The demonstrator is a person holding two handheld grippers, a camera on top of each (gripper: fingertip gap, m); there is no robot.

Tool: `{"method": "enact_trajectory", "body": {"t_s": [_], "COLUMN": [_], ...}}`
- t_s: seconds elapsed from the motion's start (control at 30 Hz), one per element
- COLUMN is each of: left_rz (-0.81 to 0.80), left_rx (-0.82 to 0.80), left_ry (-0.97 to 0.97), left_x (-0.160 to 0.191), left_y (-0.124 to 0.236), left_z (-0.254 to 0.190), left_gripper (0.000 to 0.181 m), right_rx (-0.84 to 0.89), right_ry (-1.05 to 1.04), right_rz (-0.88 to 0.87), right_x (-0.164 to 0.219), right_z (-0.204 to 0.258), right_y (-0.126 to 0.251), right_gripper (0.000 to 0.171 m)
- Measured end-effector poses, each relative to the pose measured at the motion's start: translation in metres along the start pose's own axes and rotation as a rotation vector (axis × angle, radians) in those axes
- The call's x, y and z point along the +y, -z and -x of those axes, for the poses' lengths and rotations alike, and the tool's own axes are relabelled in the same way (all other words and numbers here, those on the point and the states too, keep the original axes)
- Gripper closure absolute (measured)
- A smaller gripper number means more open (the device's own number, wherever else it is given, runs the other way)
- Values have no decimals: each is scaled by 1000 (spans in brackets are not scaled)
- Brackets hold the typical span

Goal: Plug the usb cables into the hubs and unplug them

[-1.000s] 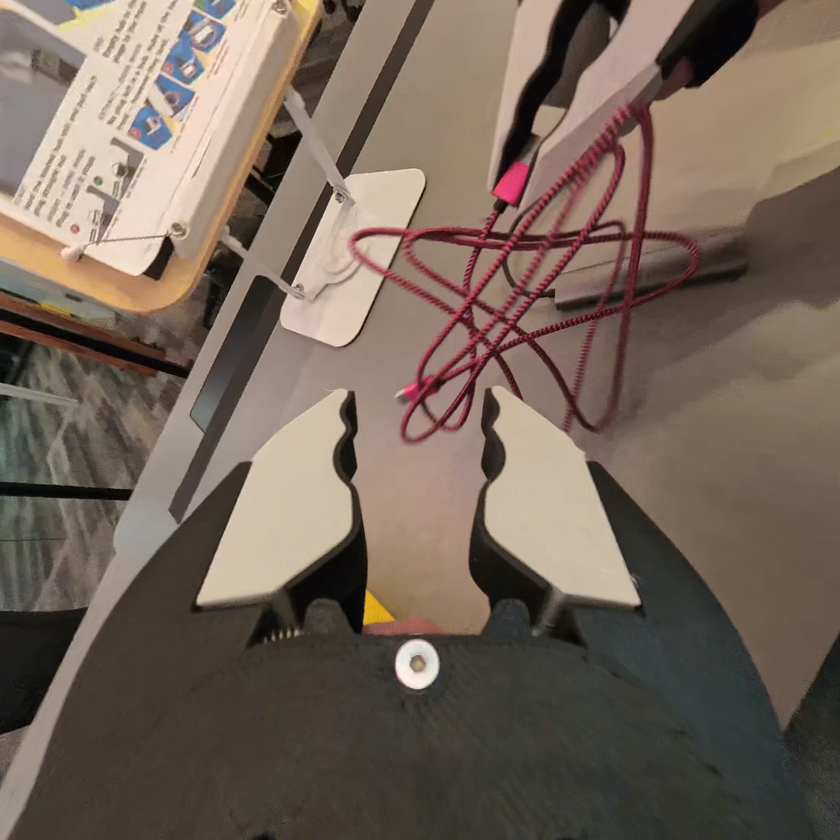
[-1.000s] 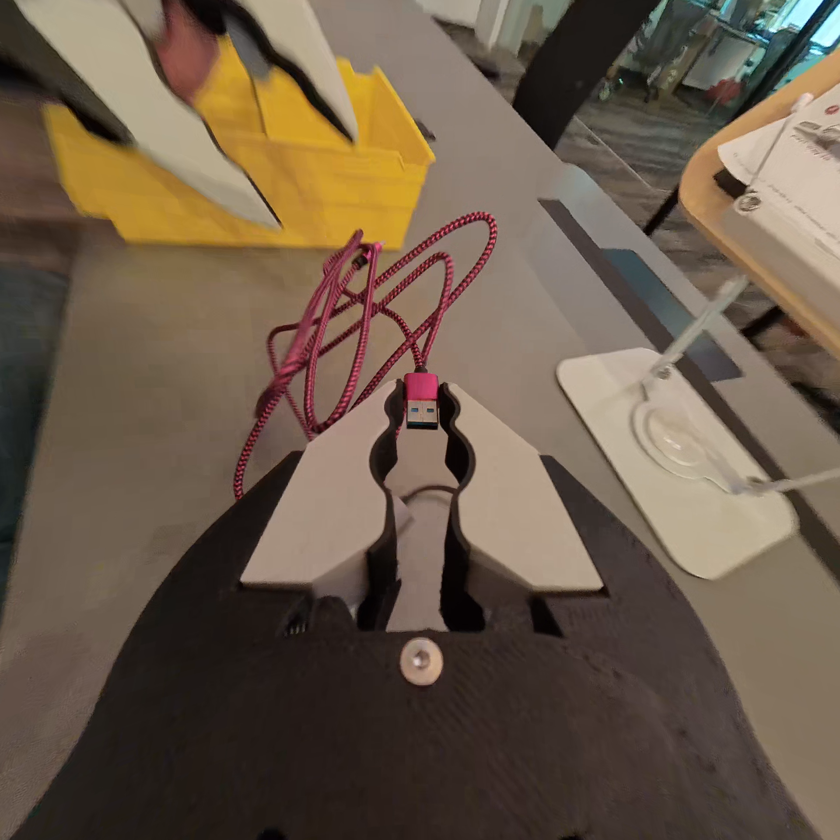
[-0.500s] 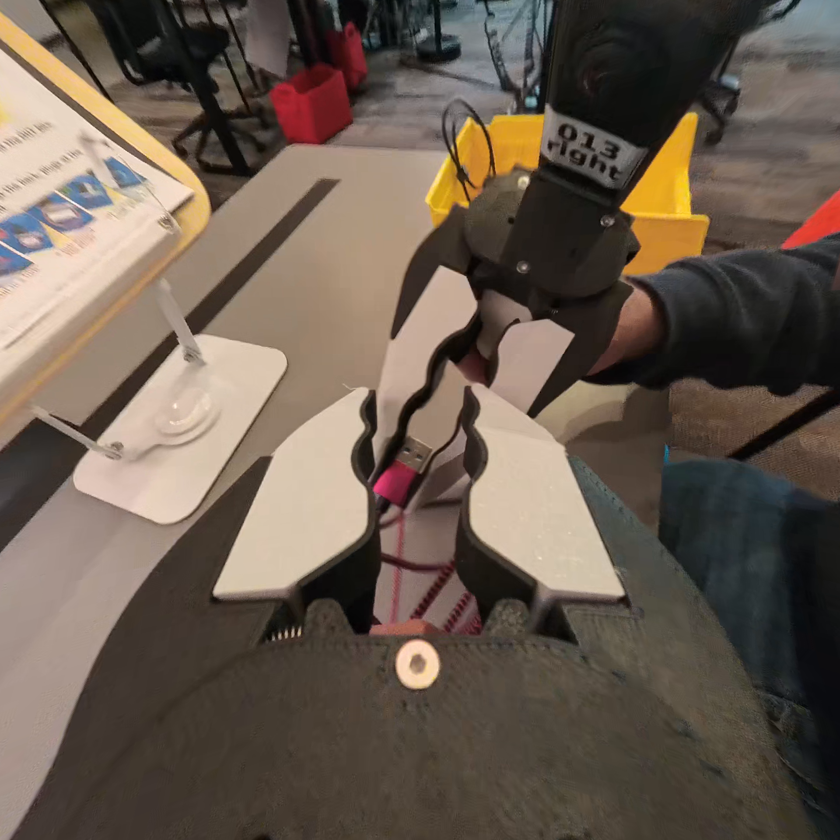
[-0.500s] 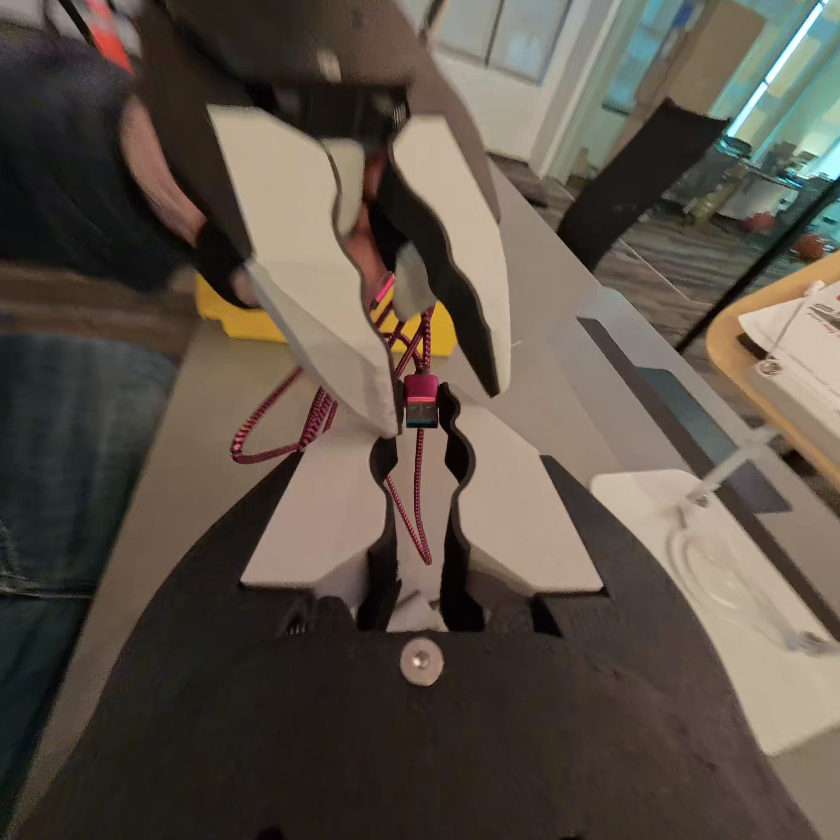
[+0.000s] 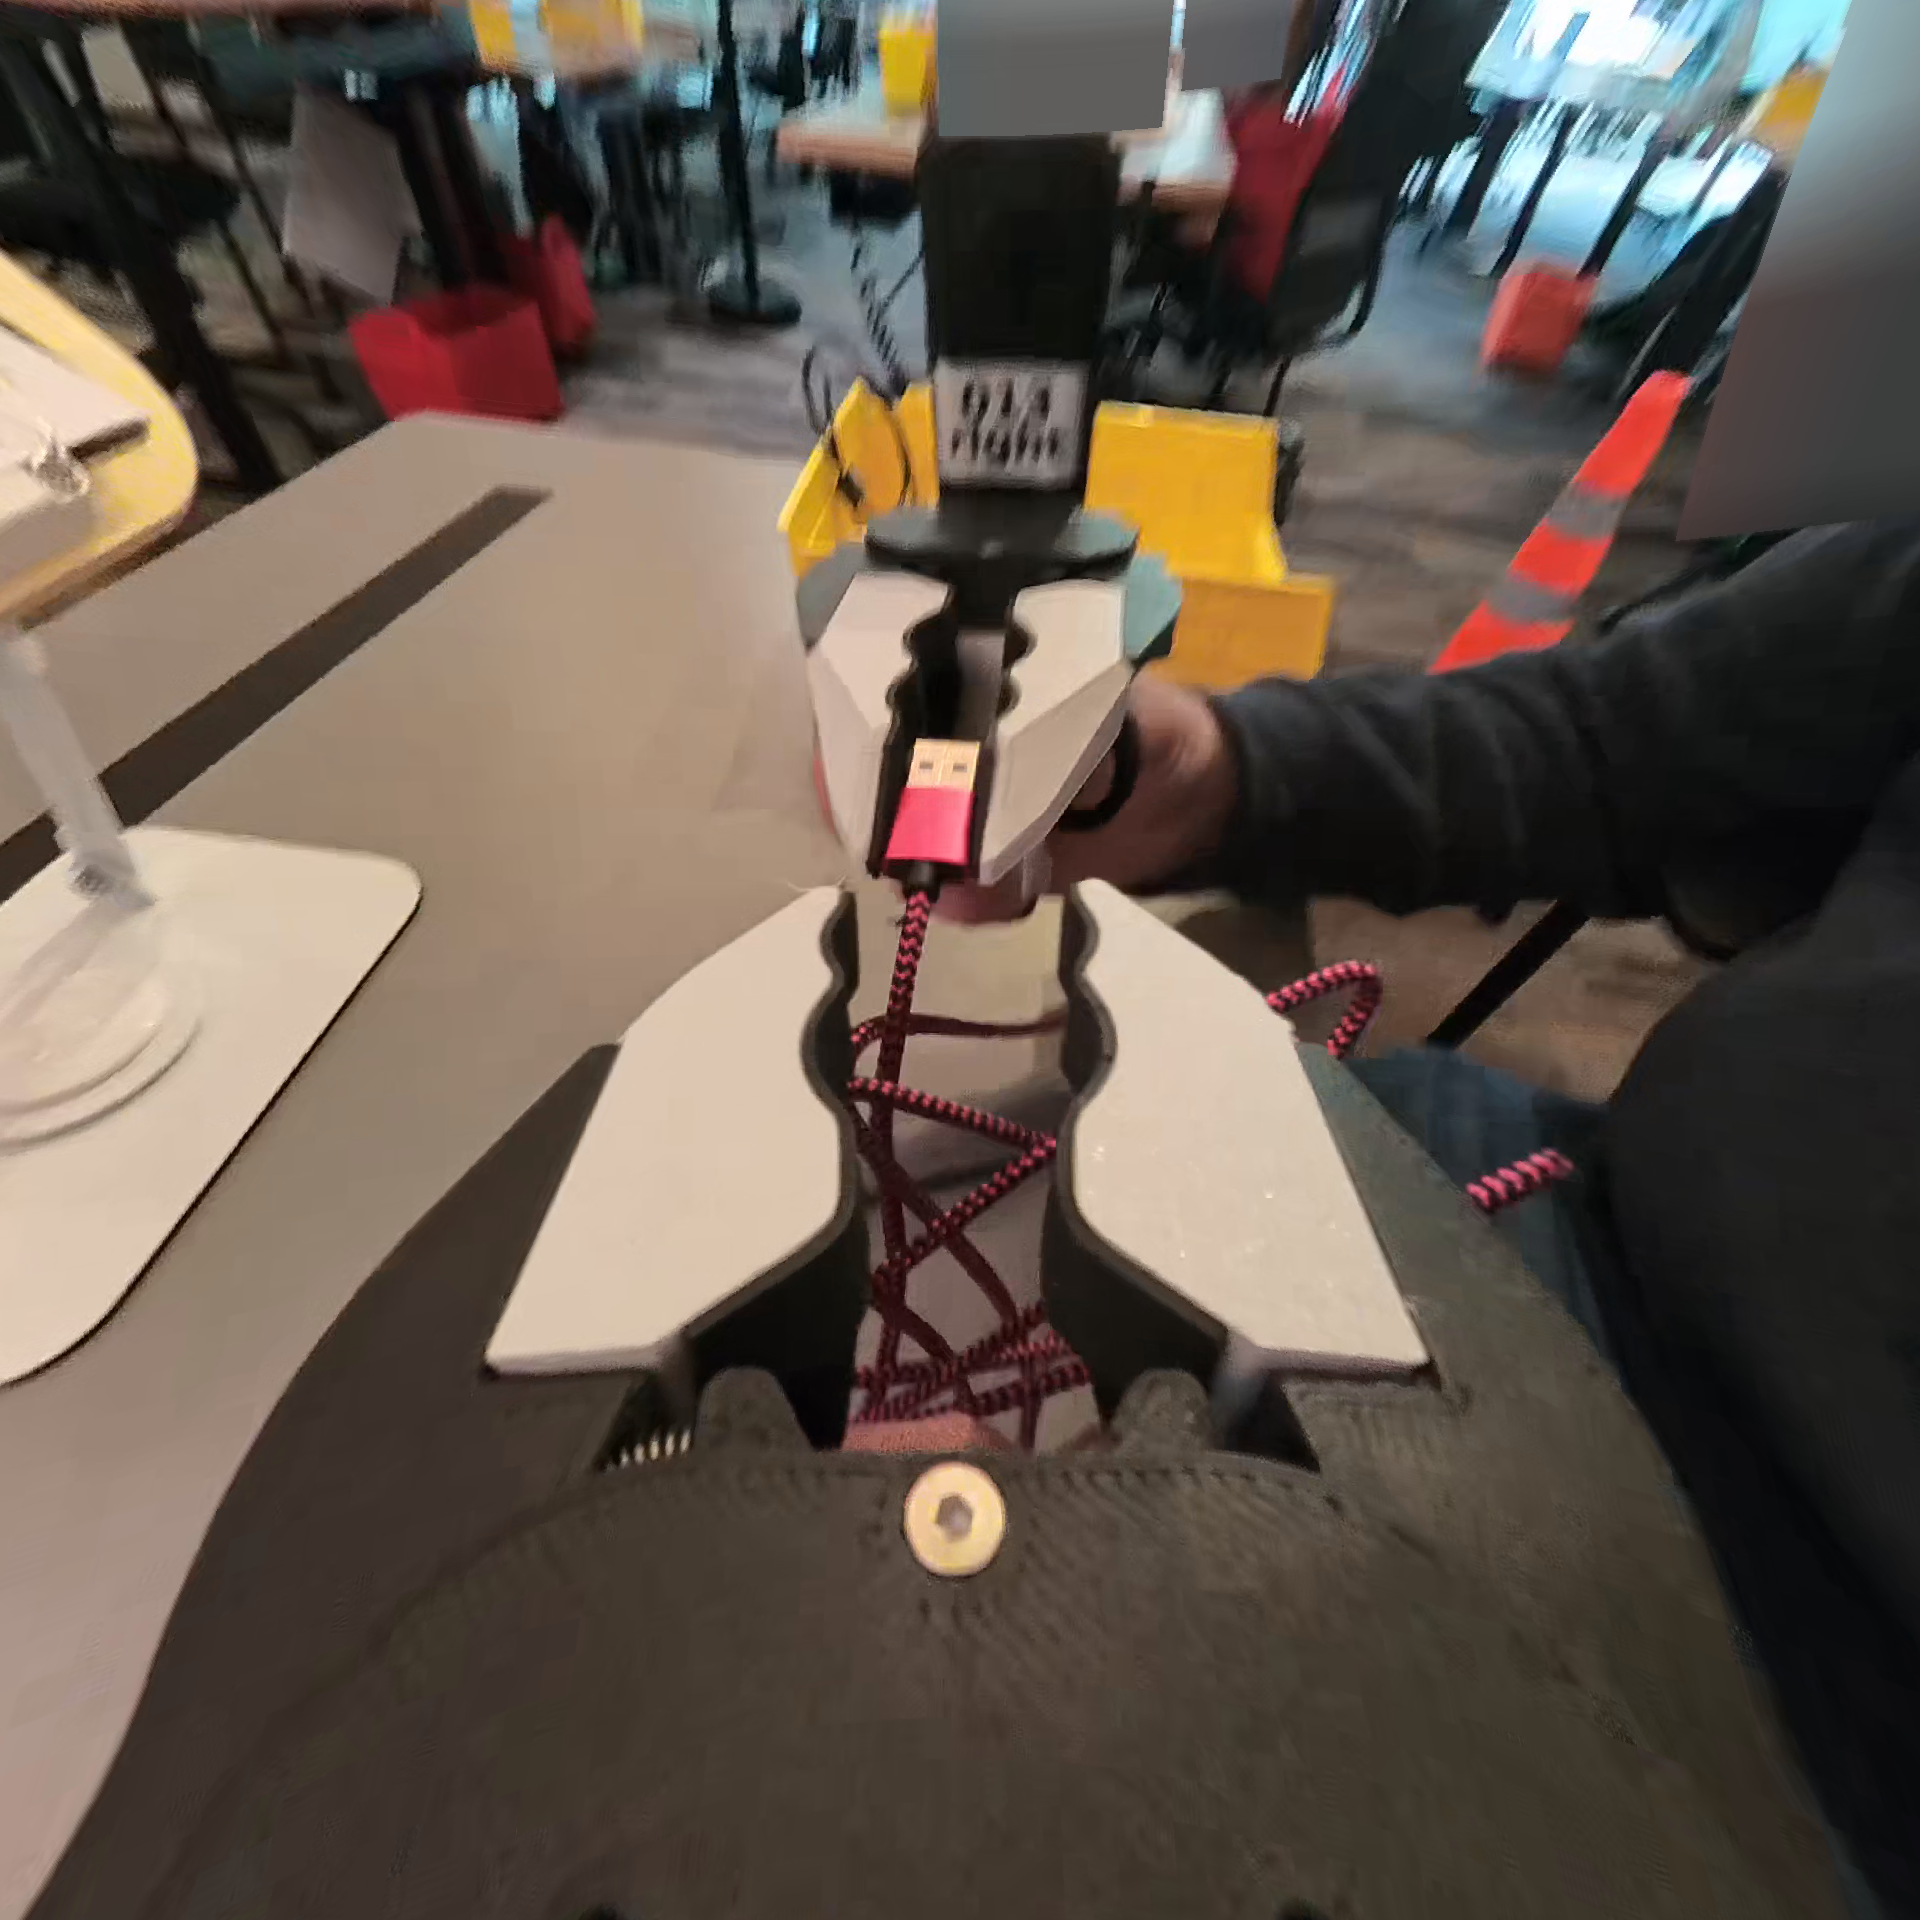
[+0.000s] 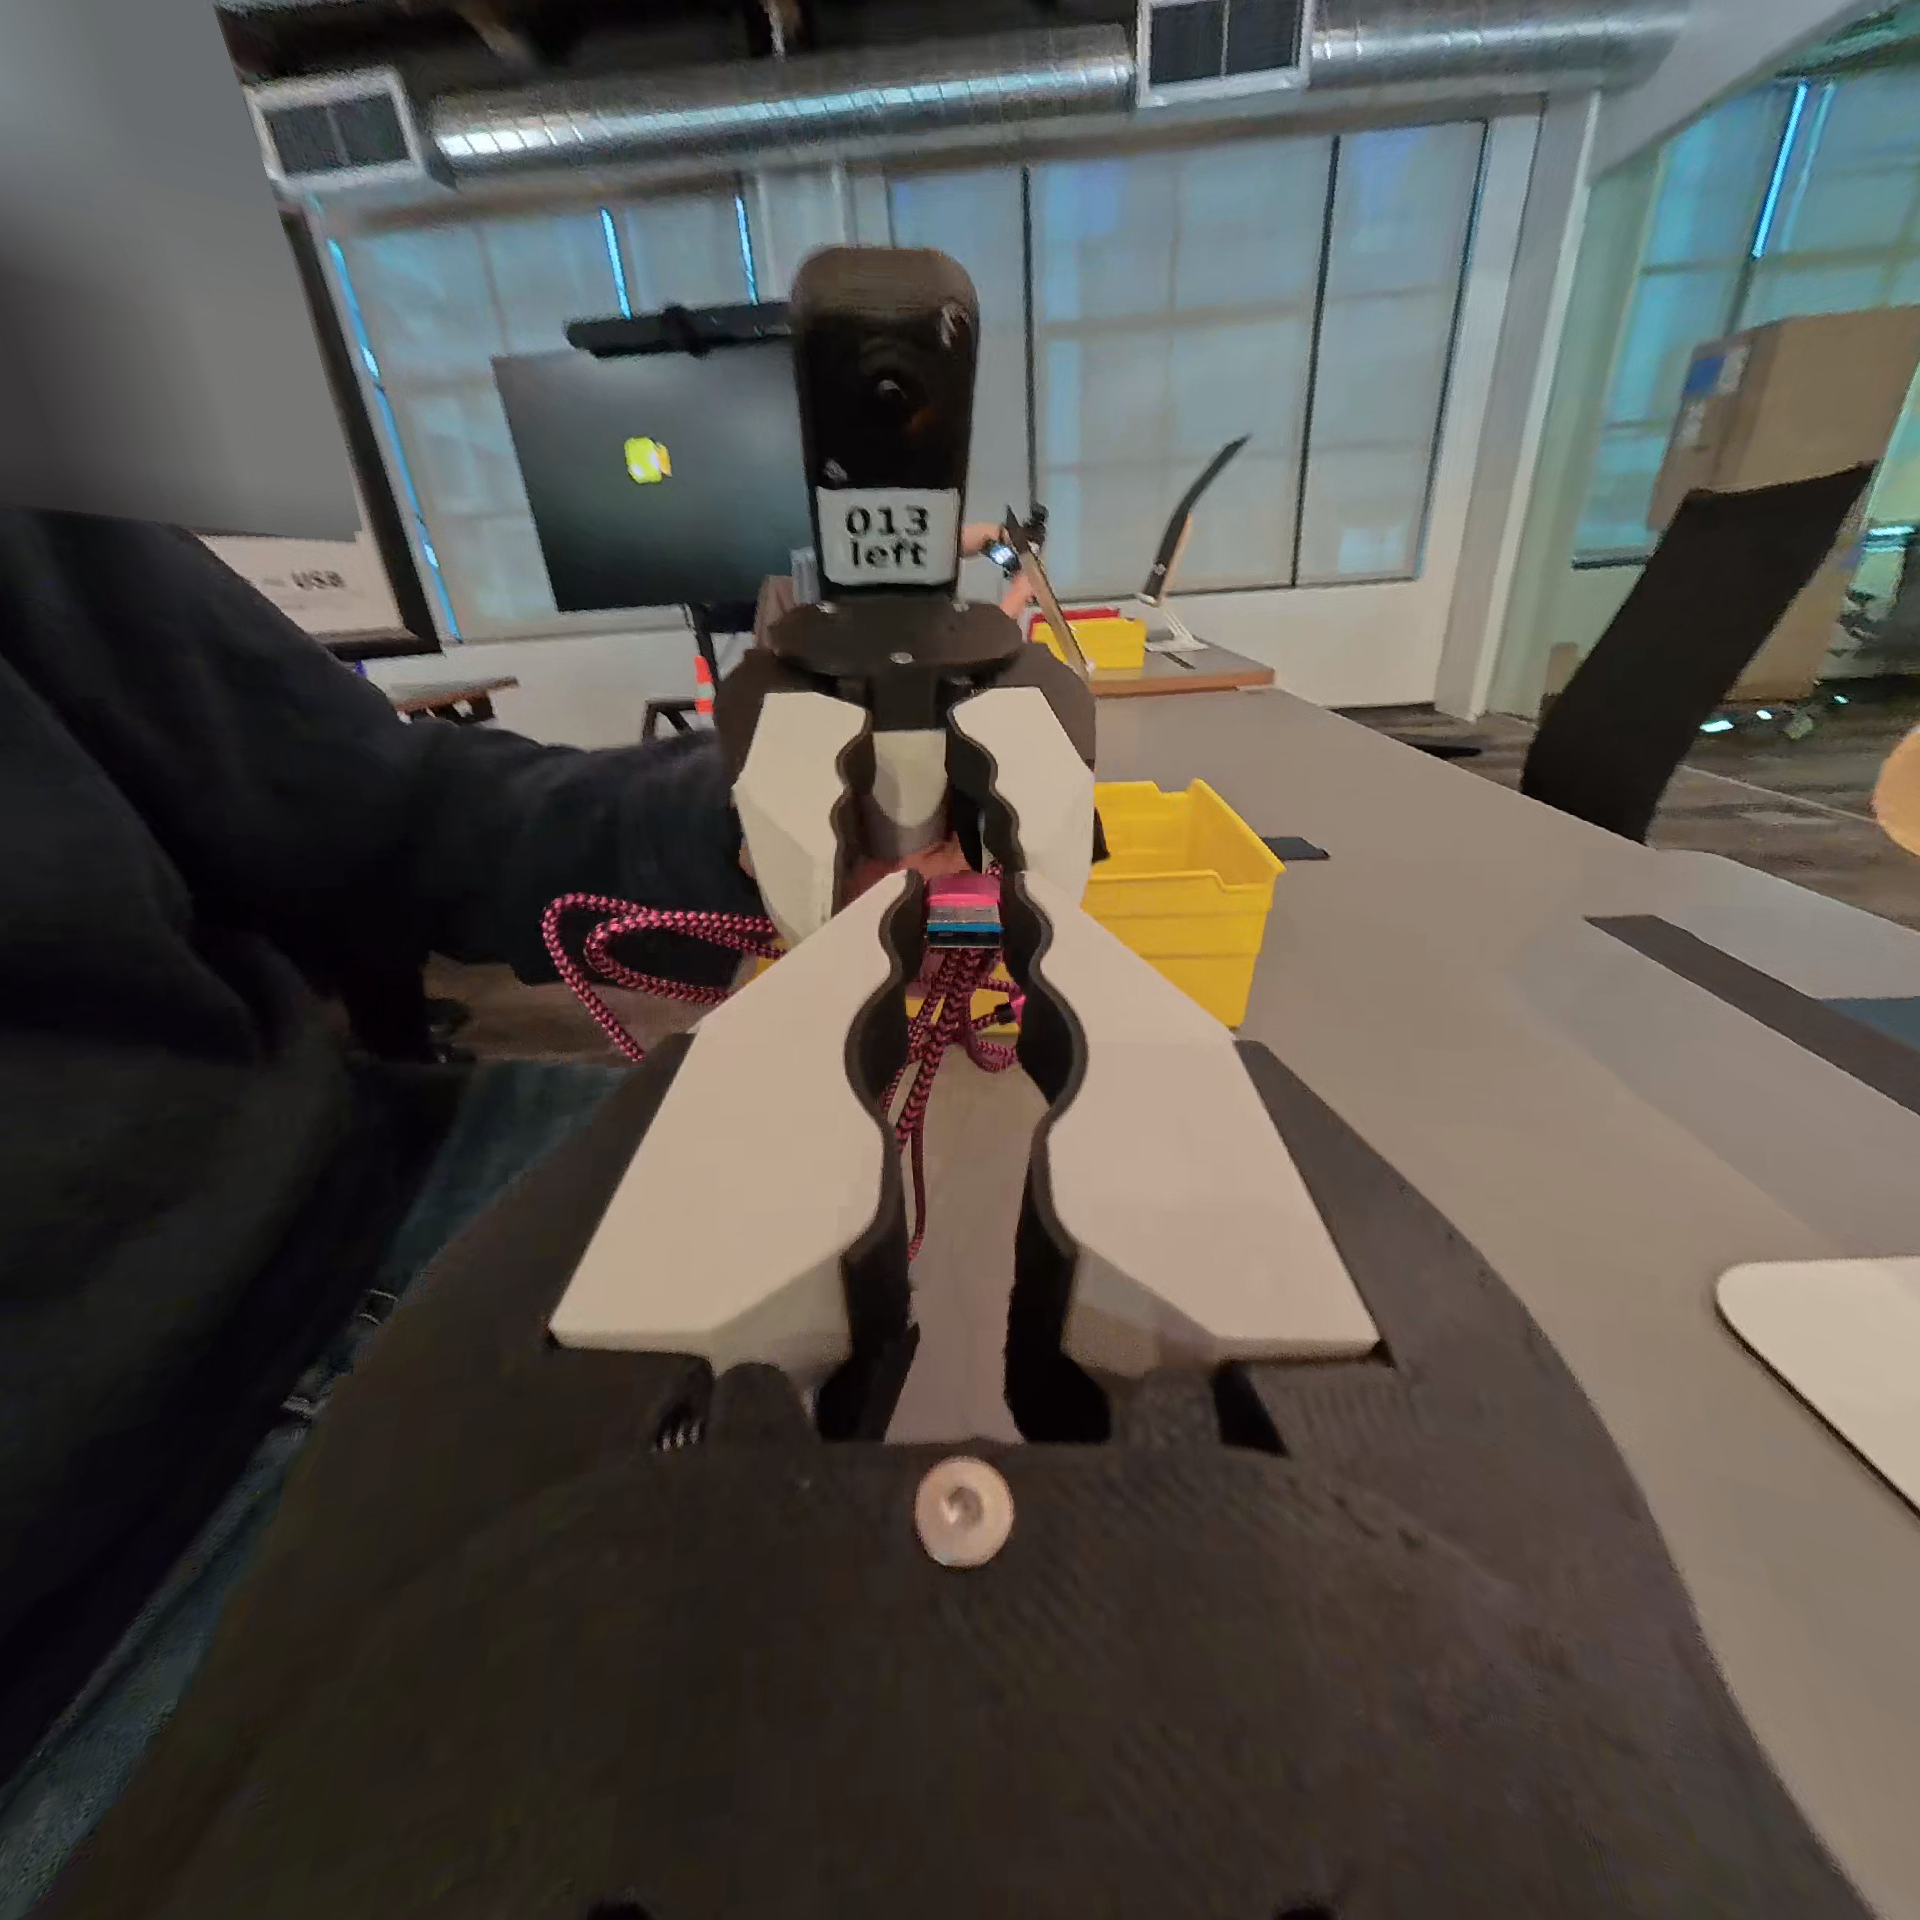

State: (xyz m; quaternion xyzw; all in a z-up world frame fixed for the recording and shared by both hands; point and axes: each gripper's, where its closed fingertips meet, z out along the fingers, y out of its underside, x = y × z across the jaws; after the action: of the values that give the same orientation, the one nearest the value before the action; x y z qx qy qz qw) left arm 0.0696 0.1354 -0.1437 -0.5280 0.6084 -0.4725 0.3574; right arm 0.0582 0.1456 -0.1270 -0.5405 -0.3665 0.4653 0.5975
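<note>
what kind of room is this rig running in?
Likely an open-plan office or lab used as a workspace: exposed ceiling ducts, a wall of tall windows, a dark monitor on a stand, and long grey tables with yellow bins.

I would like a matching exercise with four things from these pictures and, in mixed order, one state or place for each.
Things:
1. right tongs
2. left tongs
3. yellow bin
4. braided cable

States or places:
A. hangs down from the plug
B. open, holding nothing
C. stands on the grey table
D. shut on the pink USB plug

Pairs: 1-D, 2-B, 3-C, 4-A
</note>
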Motion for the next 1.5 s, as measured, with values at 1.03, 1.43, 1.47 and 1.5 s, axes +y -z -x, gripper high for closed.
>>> {"method": "enact_trajectory", "body": {"t_s": [1.03, 1.43, 1.47, 1.5], "left_rz": [162, -24, -20, -8], "left_rx": [-49, -145, -133, -119], "left_ry": [-112, -213, -193, -175], "left_x": [26, 15, 17, 19], "left_y": [5, 1, 1, 0], "left_z": [-5, -5, -5, -5], "left_gripper": [179, 176, 176, 177], "right_rx": [-33, -120, -114, -97], "right_ry": [152, -256, -240, -194], "right_rz": [344, 27, 37, 70], "right_x": [21, 14, 15, 18], "right_z": [15, 14, 14, 14], "right_y": [6, 7, 7, 8], "right_gripper": [161, 168, 168, 168]}}
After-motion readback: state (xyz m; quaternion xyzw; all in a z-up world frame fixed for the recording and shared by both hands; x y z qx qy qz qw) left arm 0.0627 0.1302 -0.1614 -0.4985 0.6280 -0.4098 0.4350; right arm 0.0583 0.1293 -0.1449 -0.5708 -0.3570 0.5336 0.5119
